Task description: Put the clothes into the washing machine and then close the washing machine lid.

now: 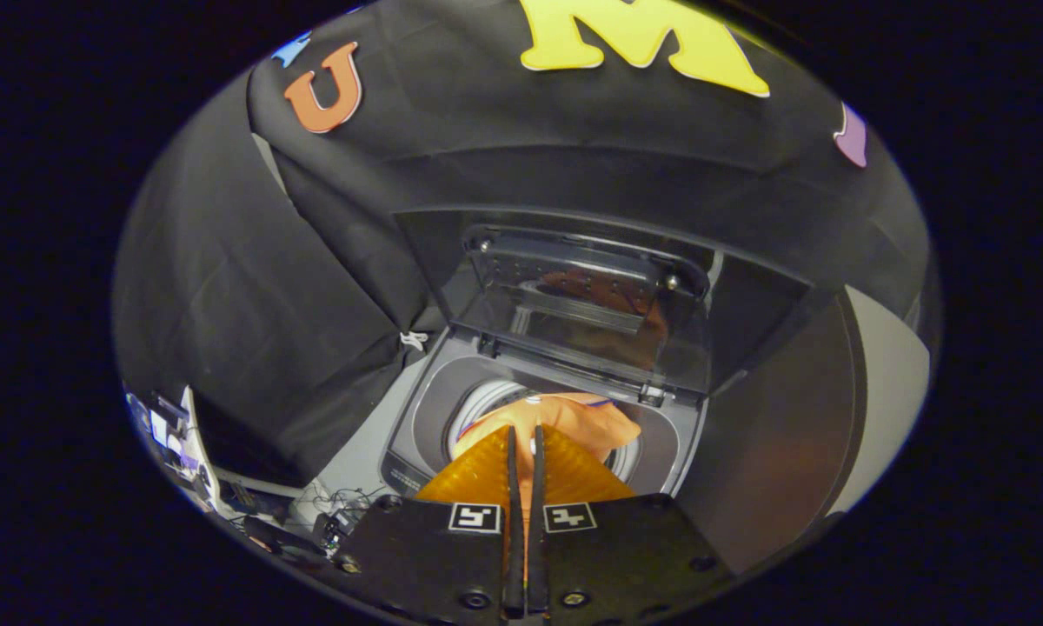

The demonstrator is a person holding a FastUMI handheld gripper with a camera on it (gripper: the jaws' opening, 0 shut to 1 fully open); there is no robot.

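Gripper (524, 435) pinches orange cloth (574, 417) over washer (426, 409) drum; lid (587, 304) up behind; cloth looks light, limp; hold a bunched fold.

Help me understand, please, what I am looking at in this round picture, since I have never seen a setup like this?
The camera rides on a handheld two-finger gripper and looks forward along its fingers, the two wedge shapes low in the view. A person carries it; there is no robot arm. The fingers are nearly together, and a thin strip of orange cloth shows in the slit between them, so they seem to pinch it. Just beyond them stands a top-loading washer with its lid raised. The cloth hangs over the round drum opening. Black fabric behind is the booth's wall. Left of the washer, cables and some gear lie about.
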